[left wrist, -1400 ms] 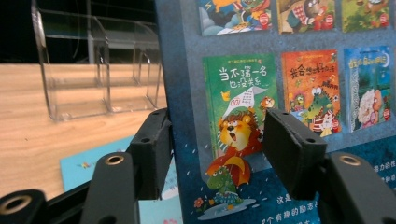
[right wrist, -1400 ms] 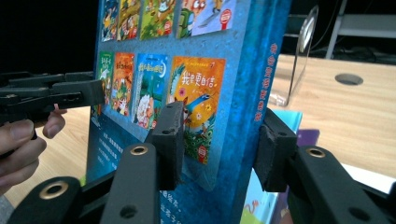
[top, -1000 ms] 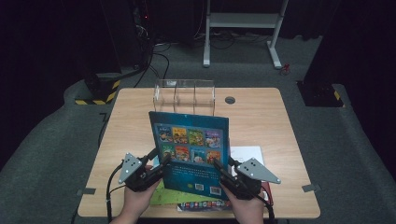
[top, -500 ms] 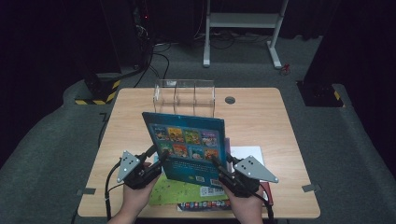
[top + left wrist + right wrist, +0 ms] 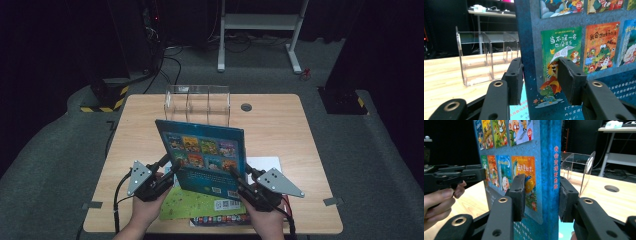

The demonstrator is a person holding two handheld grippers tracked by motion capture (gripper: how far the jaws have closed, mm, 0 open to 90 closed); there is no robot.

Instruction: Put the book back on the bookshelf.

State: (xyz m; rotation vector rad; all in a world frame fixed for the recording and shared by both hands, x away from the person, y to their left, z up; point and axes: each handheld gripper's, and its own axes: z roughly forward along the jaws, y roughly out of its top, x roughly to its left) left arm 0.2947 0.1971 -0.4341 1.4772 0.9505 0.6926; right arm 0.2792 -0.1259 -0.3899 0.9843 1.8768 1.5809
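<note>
A blue picture book [image 5: 205,150] stands tilted above the table, back cover with small cover pictures facing me. My left gripper [image 5: 170,165] holds its lower left edge. In the left gripper view the book [image 5: 574,50] runs between the jaws of that gripper [image 5: 541,80], which have just been closing and now press on it. My right gripper [image 5: 240,172] is shut on the lower right corner. In the right gripper view the jaws of this gripper [image 5: 541,197] clamp the book [image 5: 524,145] at its spine, and the left gripper [image 5: 482,173] and a hand show at far left.
A clear acrylic rack [image 5: 197,102] with several slots stands at the back of the wooden table [image 5: 280,130], just behind the book. A green book [image 5: 200,205] and a white sheet [image 5: 265,162] lie flat under the hands. A round cable hole [image 5: 246,107] sits right of the rack.
The book has swung, its top left corner moving left and its face turning. Both hands have stayed where they were.
</note>
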